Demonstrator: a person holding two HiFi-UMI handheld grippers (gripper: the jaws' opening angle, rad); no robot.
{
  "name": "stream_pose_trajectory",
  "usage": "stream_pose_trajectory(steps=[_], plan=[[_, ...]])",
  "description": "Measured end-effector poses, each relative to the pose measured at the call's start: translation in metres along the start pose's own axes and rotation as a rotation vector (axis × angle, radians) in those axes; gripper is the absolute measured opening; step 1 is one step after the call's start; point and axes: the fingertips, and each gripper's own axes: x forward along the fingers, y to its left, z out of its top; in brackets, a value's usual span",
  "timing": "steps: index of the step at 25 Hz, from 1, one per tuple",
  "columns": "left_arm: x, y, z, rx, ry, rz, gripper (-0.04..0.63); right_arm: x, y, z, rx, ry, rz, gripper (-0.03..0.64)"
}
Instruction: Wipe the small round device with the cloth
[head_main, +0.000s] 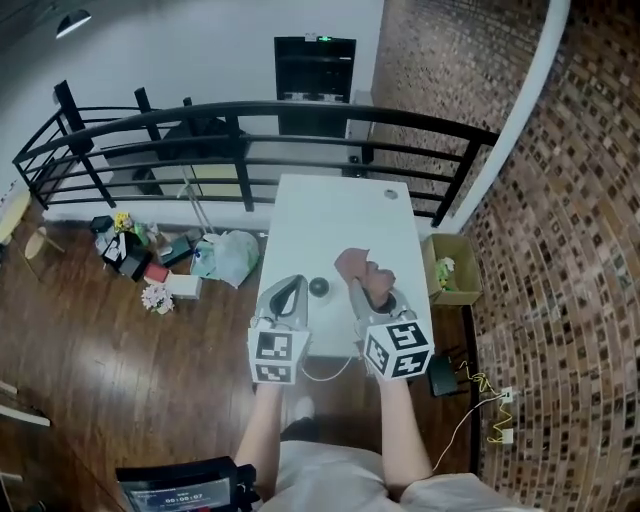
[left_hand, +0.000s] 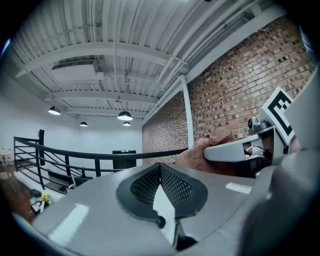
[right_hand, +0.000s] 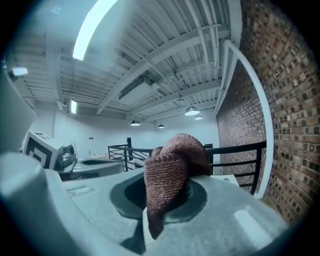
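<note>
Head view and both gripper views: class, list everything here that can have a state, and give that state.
left gripper: shut, nothing between its jaws.
right gripper: shut on the cloth.
cloth: bunched, clamped in the right gripper.
small round device: resting on the table between the two grippers, touched by neither.

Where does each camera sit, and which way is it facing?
Head view: on the person's head, looking steeply down at the white table and small round device; both forearms show.
Left gripper view: on the left gripper, looking along its shut jaws toward the railing.
Right gripper view: on the right gripper, looking along jaws clamped on the cloth.
Shared: each gripper view shows the other gripper.
</note>
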Motion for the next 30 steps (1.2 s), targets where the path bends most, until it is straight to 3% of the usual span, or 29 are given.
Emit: stream_pose_trajectory(steps=[3,6,15,18,25,30], plan=[[0.028,0.039,-0.012,-0.05,0.019,0.007,0.018,0.031,-0.001,0.006,-0.03,-0.003,0.008,0.026],[0.047,0.062,-0.05,-0.094,0.09,0.012,0.019,0.049,-0.012,-0.022,-0.028,0.065,0.007,0.026],[0.081,0.064,-0.175,-0.122,0.353,-0.053,0.102,0.095,-0.07,-0.089,0.086,0.186,0.003,0.026],[0.088,0.057,-0.213,-0.118,0.416,-0.076,0.158,0.105,-0.085,-0.104,0.111,0.205,0.004,0.026],[0.101,0.025,-0.29,-0.1,0.55,-0.112,0.389,0.114,-0.111,-0.138,0.155,0.24,-0.008,0.026],[0.111,0.007,-0.326,-0.106,0.555,-0.085,0.442,0.11,-0.121,-0.165,0.18,0.285,-0.024,0.026]])
